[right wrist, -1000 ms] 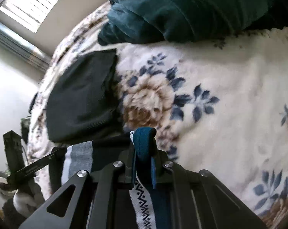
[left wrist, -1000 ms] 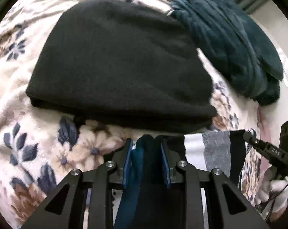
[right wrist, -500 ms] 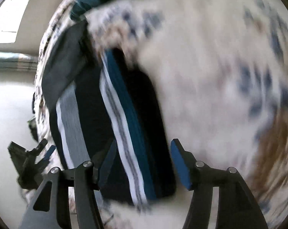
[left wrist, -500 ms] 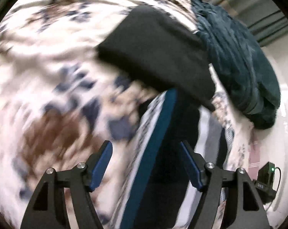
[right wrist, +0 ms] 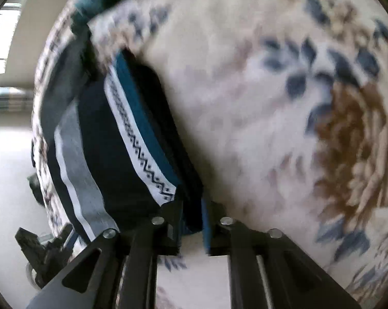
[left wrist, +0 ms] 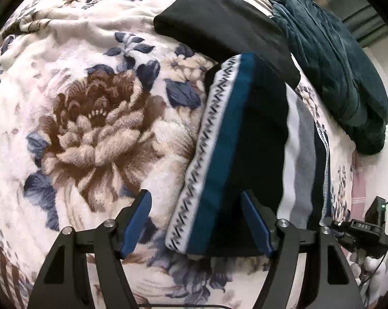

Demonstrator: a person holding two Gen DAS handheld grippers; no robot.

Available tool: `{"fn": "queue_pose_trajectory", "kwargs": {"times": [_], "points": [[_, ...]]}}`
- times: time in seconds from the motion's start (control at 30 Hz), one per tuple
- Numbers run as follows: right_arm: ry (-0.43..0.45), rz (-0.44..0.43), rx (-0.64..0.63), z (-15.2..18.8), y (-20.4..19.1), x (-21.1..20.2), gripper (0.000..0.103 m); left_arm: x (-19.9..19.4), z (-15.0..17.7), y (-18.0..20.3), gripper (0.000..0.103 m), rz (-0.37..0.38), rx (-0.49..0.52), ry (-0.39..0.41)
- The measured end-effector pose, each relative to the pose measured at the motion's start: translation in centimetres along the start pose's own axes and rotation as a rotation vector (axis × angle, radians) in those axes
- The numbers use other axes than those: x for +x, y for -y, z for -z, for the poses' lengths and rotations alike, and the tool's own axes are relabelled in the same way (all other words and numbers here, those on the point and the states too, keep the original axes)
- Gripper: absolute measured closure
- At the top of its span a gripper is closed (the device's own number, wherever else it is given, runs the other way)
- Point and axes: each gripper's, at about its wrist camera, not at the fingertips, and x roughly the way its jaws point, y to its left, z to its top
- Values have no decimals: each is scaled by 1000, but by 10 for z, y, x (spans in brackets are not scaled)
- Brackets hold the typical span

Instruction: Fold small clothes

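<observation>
A small folded garment (left wrist: 245, 141), dark navy with a teal band, a white zigzag-patterned band and grey and white stripes, lies on the floral blanket (left wrist: 91, 128). My left gripper (left wrist: 197, 221) is open, its jaws wide on either side of the garment's near end, holding nothing. In the right wrist view the same garment (right wrist: 122, 139) lies ahead, and my right gripper (right wrist: 191, 231) has its jaws closed on the garment's near edge. The view is blurred.
A folded black garment (left wrist: 225, 25) lies just beyond the striped one. A teal plush blanket (left wrist: 335, 59) is heaped at the far right. The other gripper (left wrist: 361, 231) shows at the bed's right edge. A window (right wrist: 3, 25) is at the left.
Both grippers let go of the garment's teal edge and drew back, leaving it folded on the blanket. The left jaws stayed wide open. The right jaws closed again on the near edge.
</observation>
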Motion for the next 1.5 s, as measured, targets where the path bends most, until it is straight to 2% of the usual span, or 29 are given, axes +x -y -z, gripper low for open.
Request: {"fn": "queue_pose_trajectory", "kwargs": {"times": [0.03,0.1,0.13,0.2,0.3,0.33,0.4,0.43,0.5,0.53,0.57,0.6,0.67,0.73,0.77,0.83,0.87,0.9,0.93,0.97,1.0,1.03,1.1,1.13,1.2,1.27,1.37,1.43,1.5], "points": [[-16,3,44,5,5,-1,70,-2,2,2,33,-7,6,6],[17,-22,134,22,15,-11,60,-7,8,3,33,-38,11,16],[47,-10,172,33,18,-16,58,-8,11,3,33,-46,4,14],[61,-59,211,49,18,-15,53,-6,19,0,33,-46,-17,2],[-39,-285,329,65,13,21,53,-2,32,-6,33,-64,-53,-30],[-99,-388,397,67,11,43,52,0,36,-8,33,-63,-65,-40],[-144,-513,522,72,8,75,51,1,42,-11,33,-56,-97,-47],[-141,-544,570,73,8,84,51,1,45,-12,33,-46,-112,-50],[-137,-544,598,69,6,94,51,-1,49,-13,33,-45,-130,-48],[-119,-554,625,69,6,96,52,-2,51,-13,33,-45,-134,-45],[-87,-563,651,70,7,95,63,-4,53,-13,33,-43,-137,-45],[-53,-555,655,71,5,91,83,-7,56,-13,33,-44,-143,-44],[29,-579,558,70,-10,74,86,-13,58,-15,33,-25,-160,-32],[105,-633,376,68,-27,50,86,-20,58,-18,33,-15,-178,-14],[153,-627,245,69,-39,35,86,-23,58,-22,33,-19,-184,-5],[177,-619,106,73,-48,28,86,-28,62,-33,33,-29,-199,3],[152,-601,94,74,-42,34,86,-28,63,-38,33,-28,-210,2],[129,-539,97,74,-34,42,85,-27,63,-40,33,-25,-219,0],[106,-441,105,75,-24,52,84,-27,63,-45,33,-21,-231,-3],[92,-340,109,76,-13,58,66,-27,63,-49,33,-19,-240,-7],[87,-294,108,76,-9,59,51,-28,62,-50,33,-16,-241,-7],[97,-301,109,79,-3,54,51,-29,61,-50,33,-8,-239,-2],[107,-319,132,81,2,39,36,-30,55,-46,33,16,-219,20],[109,-371,153,84,3,35,31,-30,50,-45,33,37,-200,40],[84,-462,185,84,6,37,11,-24,39,-43,33,80,-177,66],[47,-529,190,86,11,45,10,-7,25,-45,33,183,-183,44],[48,-607,178,77,2,67,10,36,8,-44,32,415,-208,-51],[94,-642,152,69,-9,74,9,59,1,-40,30,434,-170,-79],[130,-678,130,62,-20,78,9,79,-4,-35,21,490,-140,-109]]}}
